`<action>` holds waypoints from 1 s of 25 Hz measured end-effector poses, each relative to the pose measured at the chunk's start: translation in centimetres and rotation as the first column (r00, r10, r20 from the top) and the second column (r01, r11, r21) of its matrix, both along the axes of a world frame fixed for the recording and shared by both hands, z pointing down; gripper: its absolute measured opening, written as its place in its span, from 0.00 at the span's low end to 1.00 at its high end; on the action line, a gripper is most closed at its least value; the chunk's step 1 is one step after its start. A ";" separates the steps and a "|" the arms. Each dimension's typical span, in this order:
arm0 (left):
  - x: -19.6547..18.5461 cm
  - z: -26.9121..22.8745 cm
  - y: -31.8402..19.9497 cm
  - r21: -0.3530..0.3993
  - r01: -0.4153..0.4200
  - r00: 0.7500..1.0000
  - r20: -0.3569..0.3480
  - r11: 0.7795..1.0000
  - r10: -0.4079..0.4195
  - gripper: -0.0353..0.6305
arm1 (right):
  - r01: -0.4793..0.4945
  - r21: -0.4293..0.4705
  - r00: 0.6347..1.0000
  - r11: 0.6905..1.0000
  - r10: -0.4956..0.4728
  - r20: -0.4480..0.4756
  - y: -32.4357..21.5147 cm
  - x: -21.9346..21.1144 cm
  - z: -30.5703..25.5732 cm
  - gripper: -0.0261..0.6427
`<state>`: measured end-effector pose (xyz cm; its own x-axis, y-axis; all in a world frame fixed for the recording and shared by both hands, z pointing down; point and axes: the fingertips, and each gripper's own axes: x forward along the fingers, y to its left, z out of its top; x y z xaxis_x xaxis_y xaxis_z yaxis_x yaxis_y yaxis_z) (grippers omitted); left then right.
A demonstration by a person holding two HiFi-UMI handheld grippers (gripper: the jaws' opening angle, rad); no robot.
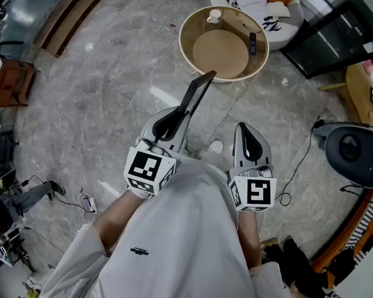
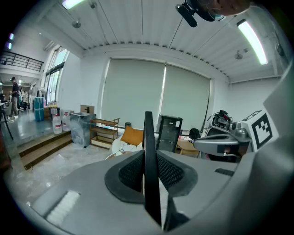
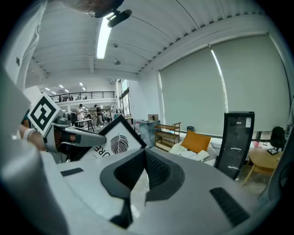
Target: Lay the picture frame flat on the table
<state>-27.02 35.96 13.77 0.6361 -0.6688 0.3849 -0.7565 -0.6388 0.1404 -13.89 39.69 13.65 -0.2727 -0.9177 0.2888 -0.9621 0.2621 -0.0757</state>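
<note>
Black picture frame [image 1: 198,91] between left gripper [image 1: 175,121] jaws

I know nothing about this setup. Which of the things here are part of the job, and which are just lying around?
Part of the job:
- picture frame, clamped in the left gripper
- round table ahead
- right gripper, holding nothing

Just lying about:
- white cup and small dark object on the table
- black cabinet
- cable on the floor
</note>
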 end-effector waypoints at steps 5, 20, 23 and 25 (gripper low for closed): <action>0.4 -0.1 0.0 0.004 0.006 1.000 0.005 1.000 -0.006 0.15 | 0.012 0.004 1.000 1.000 -0.012 -0.007 -0.4 0.6 0.0 0.05; 5.1 0.7 0.6 -0.027 0.022 0.998 0.064 0.999 -0.021 0.15 | -0.041 -0.010 0.997 0.999 0.042 0.072 1.6 8.9 1.8 0.05; 6.3 1.2 0.6 -0.039 0.045 0.997 0.065 0.998 -0.042 0.15 | -0.029 -0.016 0.997 0.999 0.030 0.076 2.0 10.9 2.6 0.05; 7.2 1.5 0.8 -0.044 0.058 0.996 0.067 0.997 -0.055 0.15 | -0.013 -0.026 0.997 1.000 0.015 0.071 2.2 12.1 3.3 0.05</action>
<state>-19.86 36.74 15.28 0.5699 -0.6836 0.4560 -0.7999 -0.5885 0.1174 -1.76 41.93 16.93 -0.2806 -0.9142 0.2925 -0.9575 0.2458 -0.1507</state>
